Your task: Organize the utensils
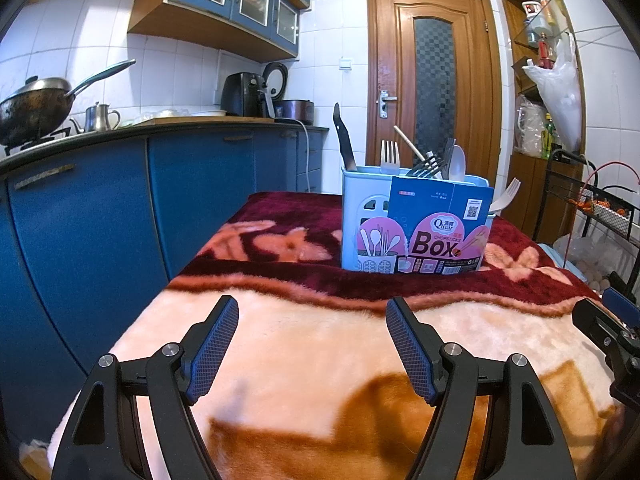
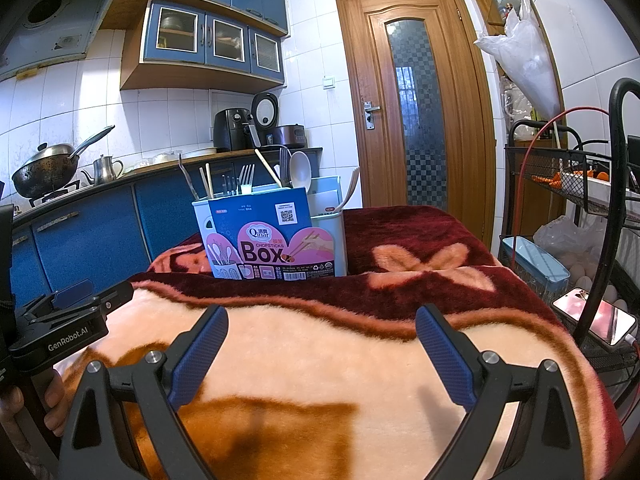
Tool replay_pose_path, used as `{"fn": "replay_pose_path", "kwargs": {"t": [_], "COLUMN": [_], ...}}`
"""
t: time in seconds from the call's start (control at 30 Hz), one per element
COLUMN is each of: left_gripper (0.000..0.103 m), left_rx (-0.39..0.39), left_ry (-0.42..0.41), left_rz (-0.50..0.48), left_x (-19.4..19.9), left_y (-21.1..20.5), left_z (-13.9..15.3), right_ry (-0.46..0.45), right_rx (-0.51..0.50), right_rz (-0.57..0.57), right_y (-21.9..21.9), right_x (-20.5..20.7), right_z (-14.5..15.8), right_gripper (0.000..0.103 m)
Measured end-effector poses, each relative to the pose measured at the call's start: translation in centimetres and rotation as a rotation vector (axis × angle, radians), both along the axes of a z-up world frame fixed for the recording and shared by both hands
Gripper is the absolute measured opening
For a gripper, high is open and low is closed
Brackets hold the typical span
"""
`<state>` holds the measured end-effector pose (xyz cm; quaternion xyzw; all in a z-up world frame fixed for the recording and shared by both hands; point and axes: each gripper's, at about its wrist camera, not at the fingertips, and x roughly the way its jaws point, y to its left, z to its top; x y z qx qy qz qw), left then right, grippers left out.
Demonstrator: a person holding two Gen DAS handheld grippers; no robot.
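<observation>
Far left: wok [image 1: 34, 110] on the stove w/ a steel kettle [image 1: 102, 117] just right of it, on a dark counter [image 1: 160, 130] over blue cabinets [image 1: 80, 216]. More blue cabinets hang on the white tile wall above. Further right along the counter: black air fryer [image 1: 244, 95] and a rice cooker [image 1: 296, 109]. Centre: table under a plush blanket [image 1: 320, 344], peach near, dark red w/ flower shapes far. Left gripper [image 1: 312, 320] hangs over the near peach part, jaws wide, nothing betw. them. Right gripper [image 2: 322, 326] same: wide, empty, above the blanket. Caddy [image 1: 362, 216] stands on the far red part, centre-right, a "Box" card [image 1: 440, 228] across its front; forks, a spoon and chopsticks stick up out of it. Behind it a wooden door [image 1: 432, 80]. Far right: wire rack [image 2: 560, 184], phone [image 2: 596, 316] on its lower shelf, white bag [image 2: 524, 60] hanging above.
</observation>
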<state>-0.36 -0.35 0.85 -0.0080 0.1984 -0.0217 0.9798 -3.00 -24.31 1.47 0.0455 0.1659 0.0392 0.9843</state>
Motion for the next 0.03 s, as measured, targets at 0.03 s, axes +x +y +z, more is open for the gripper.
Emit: {"fn": "replay_pose_path", "kwargs": {"t": [0.03], "left_gripper": [0.077], "left_rx": [0.0], "left_ry": [0.0], "left_rz": [0.0], "left_x": [0.03], "left_y": [0.05], "left_z": [-0.01], "right_ry": [0.0], "right_rx": [0.0], "right_rz": [0.0], "right_y": [0.01], "right_x": [0.01], "right_z": [0.01], "right_gripper": [0.097]}}
